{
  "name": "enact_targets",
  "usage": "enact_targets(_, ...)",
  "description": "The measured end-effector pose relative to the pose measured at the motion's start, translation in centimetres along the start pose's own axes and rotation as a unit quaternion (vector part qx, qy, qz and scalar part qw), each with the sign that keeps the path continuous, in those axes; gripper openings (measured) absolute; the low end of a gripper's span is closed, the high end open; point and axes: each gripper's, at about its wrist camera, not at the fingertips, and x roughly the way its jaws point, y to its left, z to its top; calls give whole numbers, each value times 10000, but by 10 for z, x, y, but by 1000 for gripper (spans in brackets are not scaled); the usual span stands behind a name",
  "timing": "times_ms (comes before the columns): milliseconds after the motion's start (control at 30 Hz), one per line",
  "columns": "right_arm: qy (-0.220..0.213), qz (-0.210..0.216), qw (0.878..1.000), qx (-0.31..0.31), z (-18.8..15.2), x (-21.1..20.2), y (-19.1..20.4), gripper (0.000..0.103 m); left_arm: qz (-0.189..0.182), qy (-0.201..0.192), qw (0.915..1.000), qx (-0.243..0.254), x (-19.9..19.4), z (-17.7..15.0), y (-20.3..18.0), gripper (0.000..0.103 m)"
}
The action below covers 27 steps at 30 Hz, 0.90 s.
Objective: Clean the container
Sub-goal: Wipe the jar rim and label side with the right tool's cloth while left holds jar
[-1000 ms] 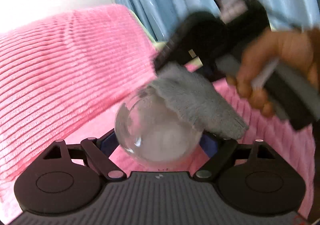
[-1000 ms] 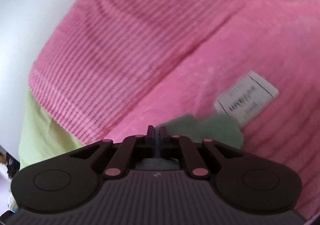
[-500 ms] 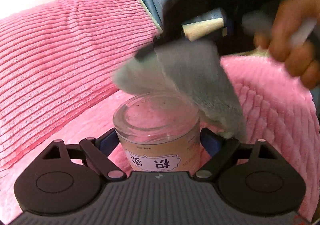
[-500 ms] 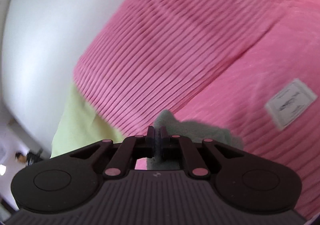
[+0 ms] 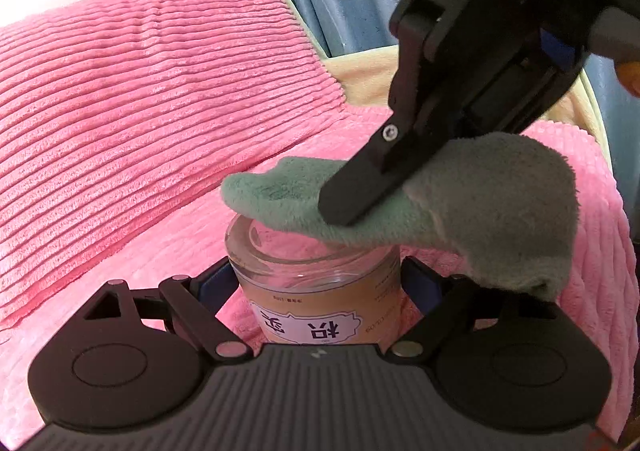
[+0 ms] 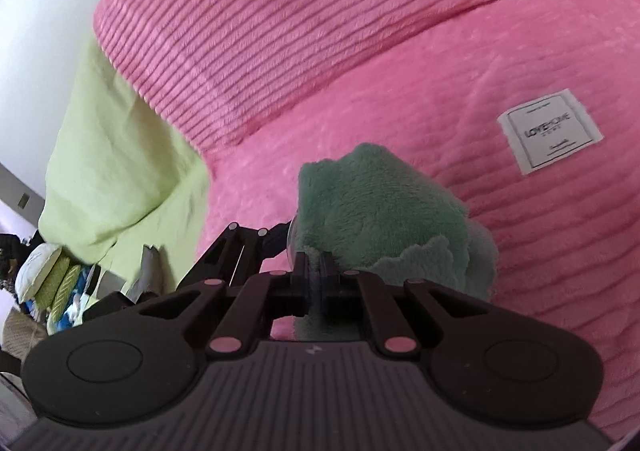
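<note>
Since the earlier frame the right tongs have brought the grey-green cloth down onto the glass jar's mouth, jaws closing on a cloth fold. Left tongs clamp the upright jar above the pink bedspread. Judgement: push cloth inside, twist; clear glass, white printed label, looks empty.

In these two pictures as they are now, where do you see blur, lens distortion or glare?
Left wrist view: sharp, with fisheye bending at the edges; the glass jar shows only faint reflections, no harsh glare. Right wrist view: slight motion blur on the green sheet at left; the white label reads clearly.
</note>
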Motion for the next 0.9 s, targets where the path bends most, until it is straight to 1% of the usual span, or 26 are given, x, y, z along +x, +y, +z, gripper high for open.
enact_targets(133,243,104,9996,-136,10,13,3,1,-21,49,10000,-33,2,0,1,88)
enact_targets(233,301,125,9990,-317,12,20,9,1,-20,77,10000,-52,4,0,2,88)
enact_targets(400,210,86,9980,-587,14,29,17,0,-25,111,9999,-77,5,1,4,88)
enact_targets(567,87,-63,9963,-850,20,36,25,0,-37,150,9998,-129,7,1,5,88)
enact_targets(733,-59,-204,9951,-967,29,39,25,0,19,166,9998,-89,7,1,3,88)
enact_targets(900,-224,-503,9912,-1207,34,42,28,0,72,158,9998,-47,7,1,1,88)
